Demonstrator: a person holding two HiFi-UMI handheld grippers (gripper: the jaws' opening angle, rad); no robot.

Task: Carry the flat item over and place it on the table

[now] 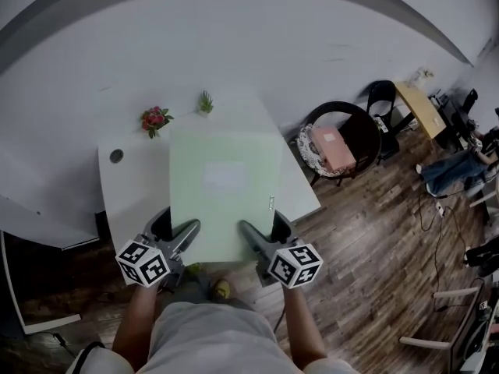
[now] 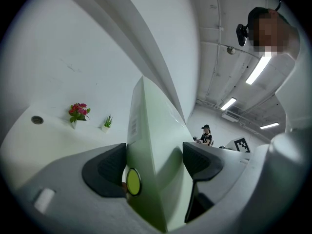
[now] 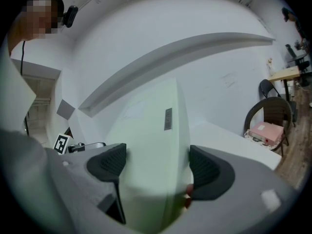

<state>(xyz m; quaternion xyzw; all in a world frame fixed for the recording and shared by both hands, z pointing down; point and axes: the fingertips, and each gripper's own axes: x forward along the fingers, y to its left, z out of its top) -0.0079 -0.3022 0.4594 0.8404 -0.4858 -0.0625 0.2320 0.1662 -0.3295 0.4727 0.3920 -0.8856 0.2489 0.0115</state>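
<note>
Head view has you right up at the counter (image 1: pixel 129 185) with the panel (image 1: pixel 226 185) held out in front: pale green, flat, and covering much of the white top from this angle. Left tool (image 1: pixel 178 236) and right tool (image 1: pixel 257 236) each bite the near edge, one toward each corner.

Left gripper view confirms it, with the pads pressed on both faces of the panel and clamped firm. Right gripper view tells the same story: jaws closed on the panel, its edge running straight away from you.

So the carry looks all but done, and the placing is the step in hand. Whether the far edge is touching the counter yet, no view settles.

The next move calls for a level descent — bring both tools down together so the panel lands flat rather than corner first. Watch the back of the counter, where the flowers (image 1: pixel 154 119) and a small plant (image 1: pixel 205 101) stand just beyond the far edge. Once the panel sits fully on the top, open both tools together.
</note>
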